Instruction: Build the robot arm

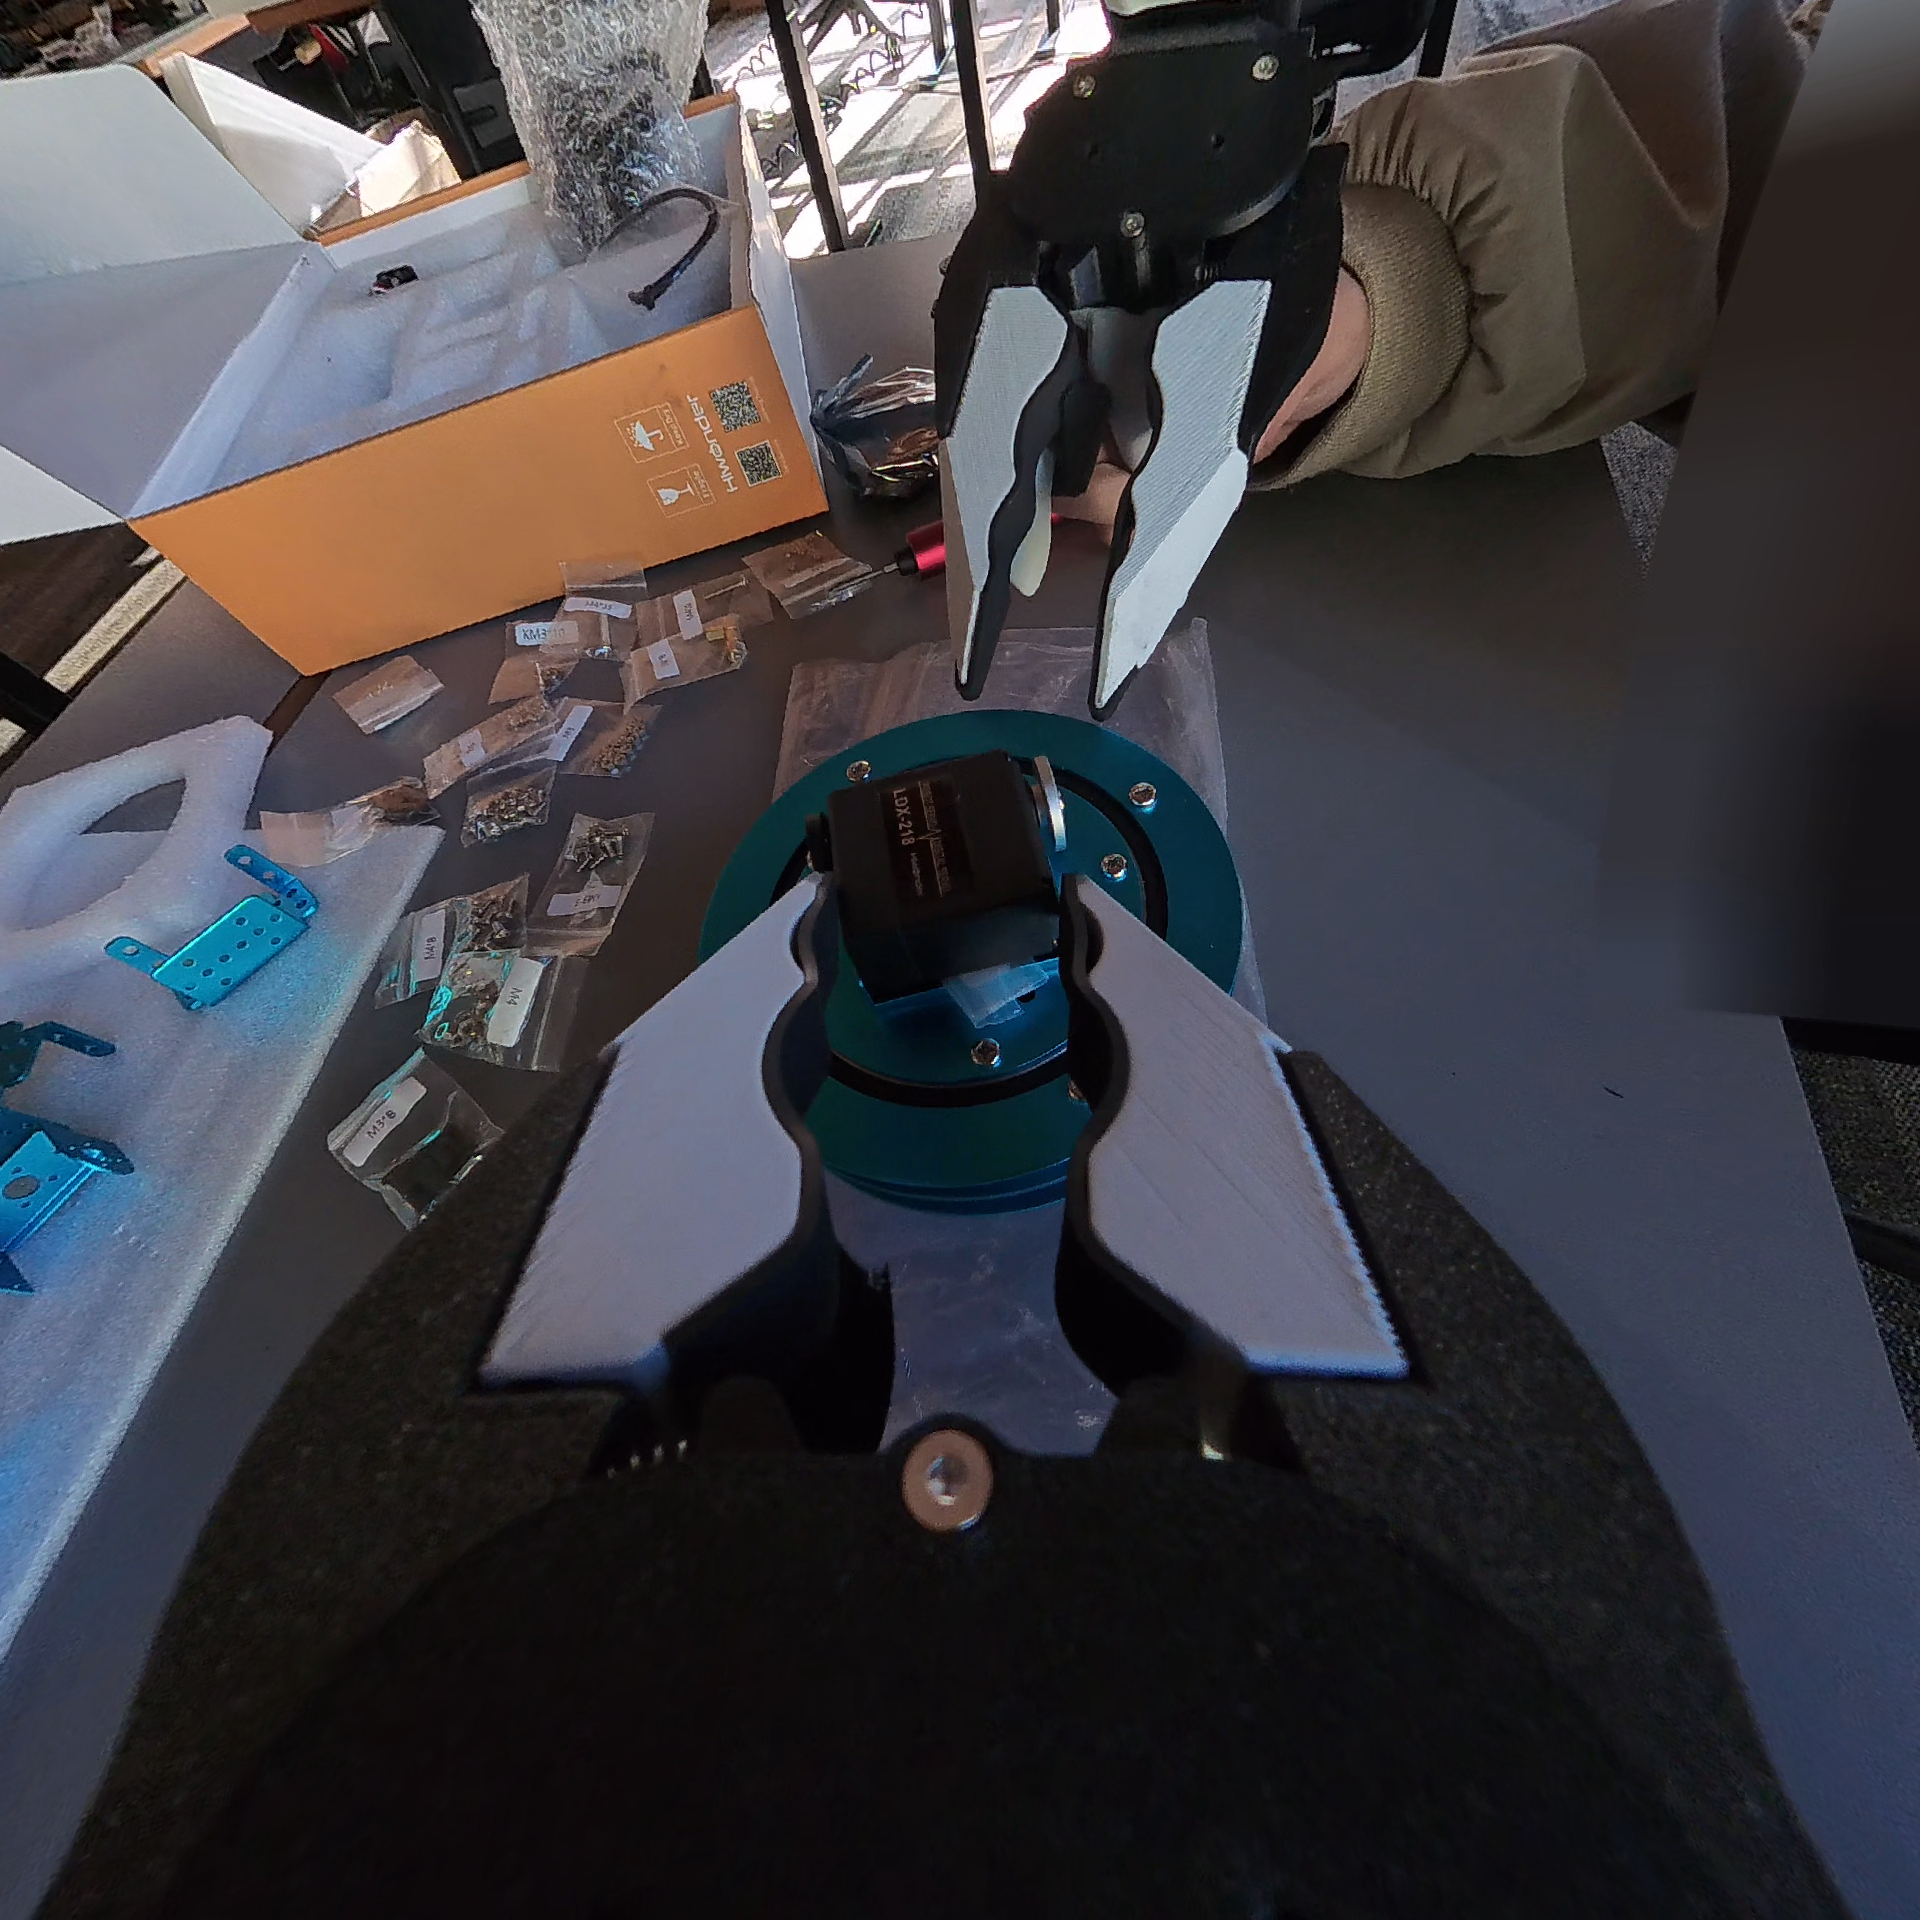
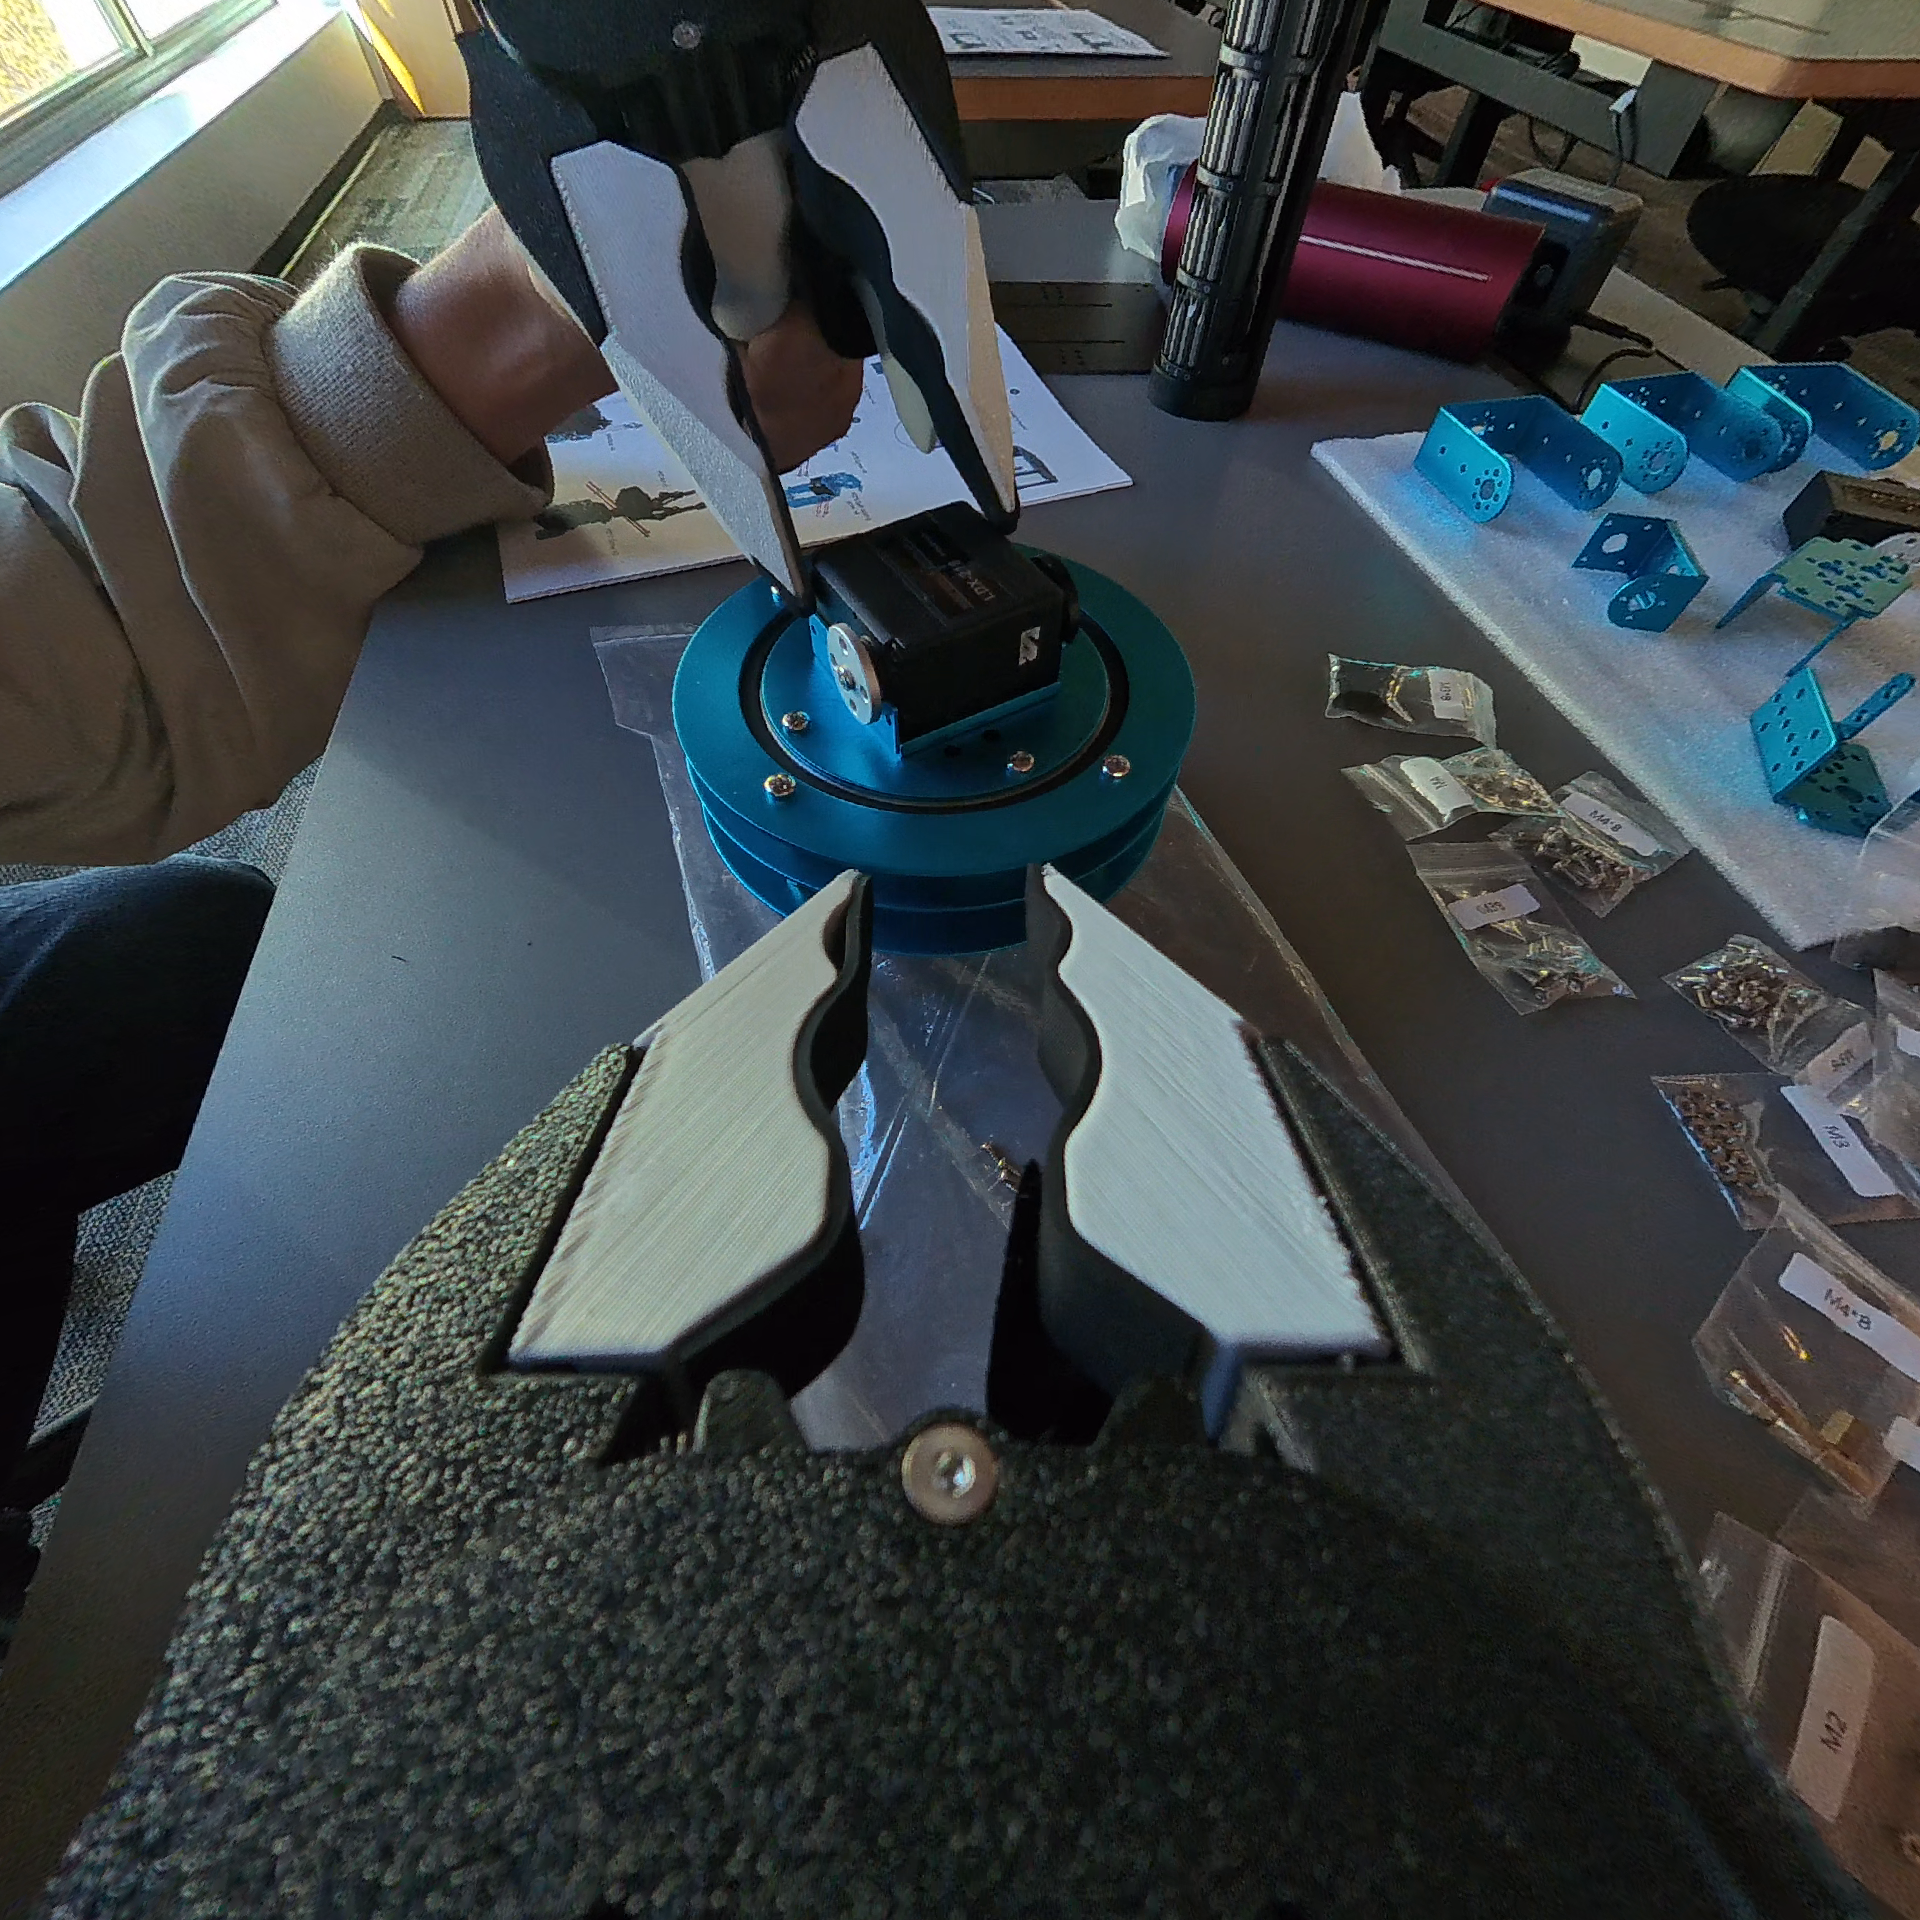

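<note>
left jaws round black servo (image 1: 940, 868) on blue base (image 1: 1184, 904); right jaws parted, empty

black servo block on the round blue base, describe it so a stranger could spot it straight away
On the grey table a clear plastic bag lies under a round blue base. The black servo block sits on top, between the left gripper fingers. It is the only black box there; the parts nearby are blue brackets and screw bags.
</note>
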A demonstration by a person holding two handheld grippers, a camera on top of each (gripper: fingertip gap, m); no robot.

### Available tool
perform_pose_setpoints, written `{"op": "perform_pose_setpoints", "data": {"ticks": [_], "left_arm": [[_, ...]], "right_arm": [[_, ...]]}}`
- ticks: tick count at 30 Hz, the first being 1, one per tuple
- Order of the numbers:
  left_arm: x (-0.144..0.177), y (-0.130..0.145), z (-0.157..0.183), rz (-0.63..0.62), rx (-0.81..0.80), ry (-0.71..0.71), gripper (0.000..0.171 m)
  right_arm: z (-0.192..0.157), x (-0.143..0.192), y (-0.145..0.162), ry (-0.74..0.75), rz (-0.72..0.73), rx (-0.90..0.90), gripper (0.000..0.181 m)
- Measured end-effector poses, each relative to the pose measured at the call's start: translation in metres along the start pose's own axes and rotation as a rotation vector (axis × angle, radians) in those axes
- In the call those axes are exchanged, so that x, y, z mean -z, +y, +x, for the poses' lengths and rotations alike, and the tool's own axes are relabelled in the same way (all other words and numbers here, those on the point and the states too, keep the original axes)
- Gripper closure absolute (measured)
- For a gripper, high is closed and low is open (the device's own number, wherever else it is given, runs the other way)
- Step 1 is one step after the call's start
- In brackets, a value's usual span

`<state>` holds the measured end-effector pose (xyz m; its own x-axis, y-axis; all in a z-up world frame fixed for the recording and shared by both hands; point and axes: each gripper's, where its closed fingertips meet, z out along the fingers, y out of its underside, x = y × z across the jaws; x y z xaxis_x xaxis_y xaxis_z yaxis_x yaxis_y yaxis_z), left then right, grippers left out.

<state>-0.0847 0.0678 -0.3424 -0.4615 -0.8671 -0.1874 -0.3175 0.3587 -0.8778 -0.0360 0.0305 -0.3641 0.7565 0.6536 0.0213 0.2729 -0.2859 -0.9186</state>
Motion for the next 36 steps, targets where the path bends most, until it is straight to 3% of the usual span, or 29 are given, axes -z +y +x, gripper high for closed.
{"op": "perform_pose_setpoints", "data": {"ticks": [36], "left_arm": [[-0.0001, -0.0011, 0.0005, 0.010, 0.006, 0.002, 0.132]], "right_arm": [[-0.0008, 0.0009, -0.0007, -0.010, 0.002, -0.007, 0.153]]}}
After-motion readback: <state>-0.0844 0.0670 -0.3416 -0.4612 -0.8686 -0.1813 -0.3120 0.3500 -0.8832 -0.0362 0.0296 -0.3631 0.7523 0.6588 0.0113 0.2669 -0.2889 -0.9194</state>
